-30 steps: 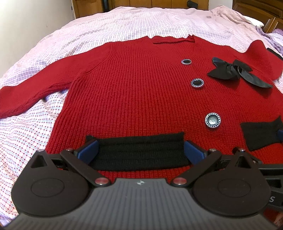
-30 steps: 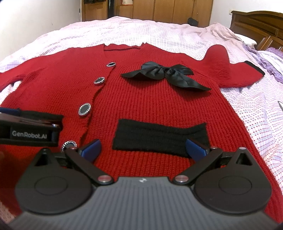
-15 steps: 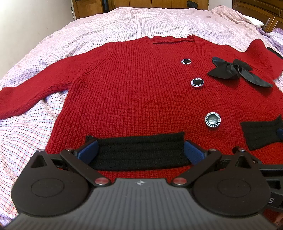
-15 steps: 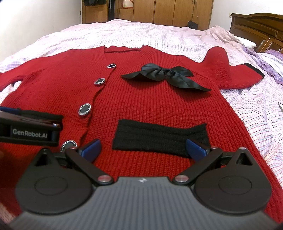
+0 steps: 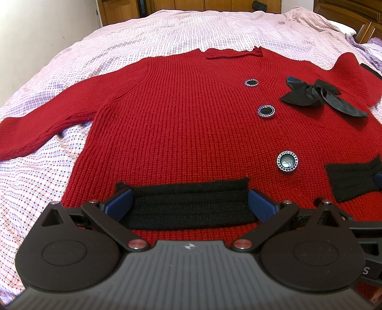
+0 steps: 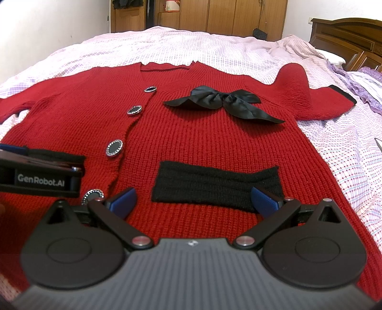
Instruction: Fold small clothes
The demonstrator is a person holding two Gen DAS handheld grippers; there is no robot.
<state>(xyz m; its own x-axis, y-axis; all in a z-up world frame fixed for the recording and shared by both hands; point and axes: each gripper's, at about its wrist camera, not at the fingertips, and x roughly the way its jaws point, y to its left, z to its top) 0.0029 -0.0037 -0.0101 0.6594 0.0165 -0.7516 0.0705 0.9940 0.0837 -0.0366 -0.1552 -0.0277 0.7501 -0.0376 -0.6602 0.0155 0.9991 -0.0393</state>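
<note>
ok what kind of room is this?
Most likely a bedroom: the cardigan lies on a bed with a checked sheet, a wooden headboard stands at right and wardrobes line the far wall.

We are holding both grippers low and level, side by side, fingers pointing forward. Our left gripper point(image 5: 189, 202) is standing with its jaws spread wide, blue pads point(image 5: 119, 201) angled outward at either side. Our right gripper point(image 6: 193, 199) is matching it, jaws equally wide, nothing between its pads point(image 6: 263, 200). The left gripper's black body is showing at the left edge of the right wrist view.
</note>
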